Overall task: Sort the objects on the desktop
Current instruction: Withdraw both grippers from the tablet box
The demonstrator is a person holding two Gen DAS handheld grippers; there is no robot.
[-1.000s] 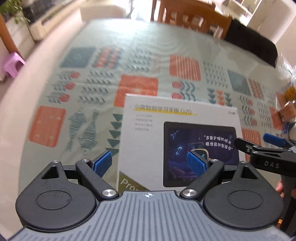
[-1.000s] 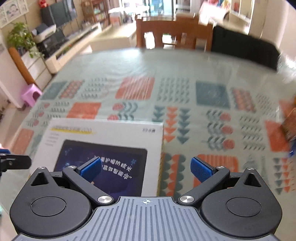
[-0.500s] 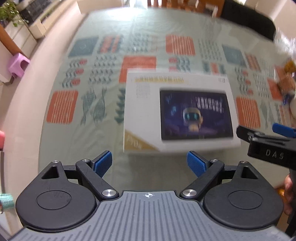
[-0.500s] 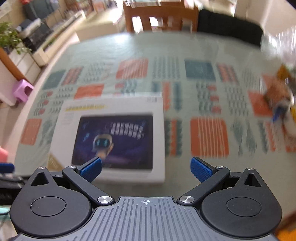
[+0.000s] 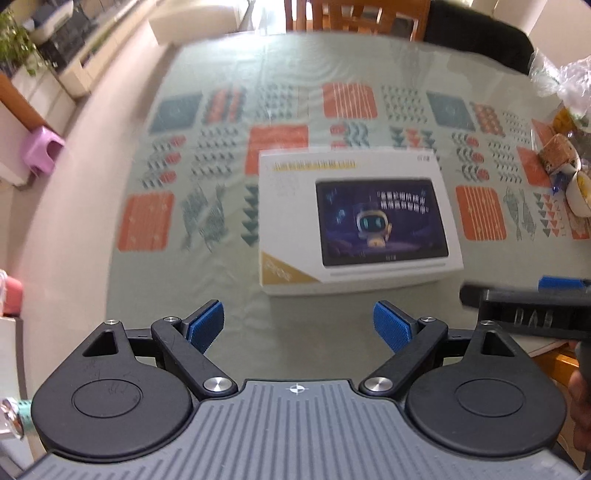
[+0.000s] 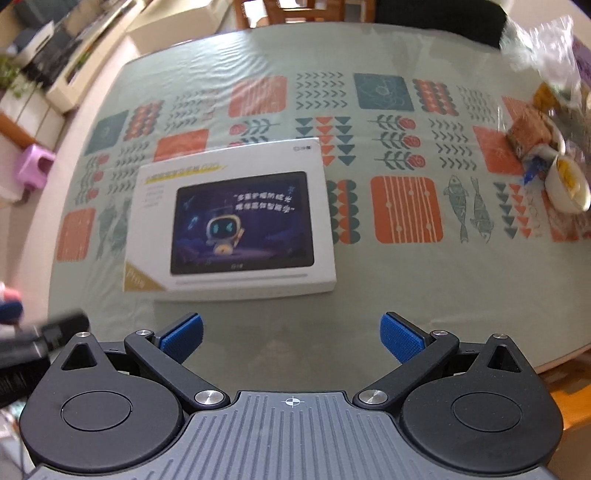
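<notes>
A white tablet box (image 5: 354, 218) with a robot picture lies flat on the patterned tablecloth (image 5: 229, 110); it also shows in the right wrist view (image 6: 232, 221). My left gripper (image 5: 298, 326) is open and empty, held above the table's near edge, short of the box. My right gripper (image 6: 291, 338) is open and empty, also short of the box and to its right. The right gripper's finger (image 5: 524, 306) shows at the right of the left wrist view.
At the table's right edge sit a white bowl (image 6: 567, 184), a brown snack block (image 6: 530, 133) and a crinkled plastic bag (image 6: 546, 40). Wooden chairs (image 5: 354, 14) stand at the far side. A purple stool (image 5: 40, 147) is on the floor at left.
Both grippers have pulled back and risen away from the box, which now lies farther ahead and fully in view. Both stay open and empty.
</notes>
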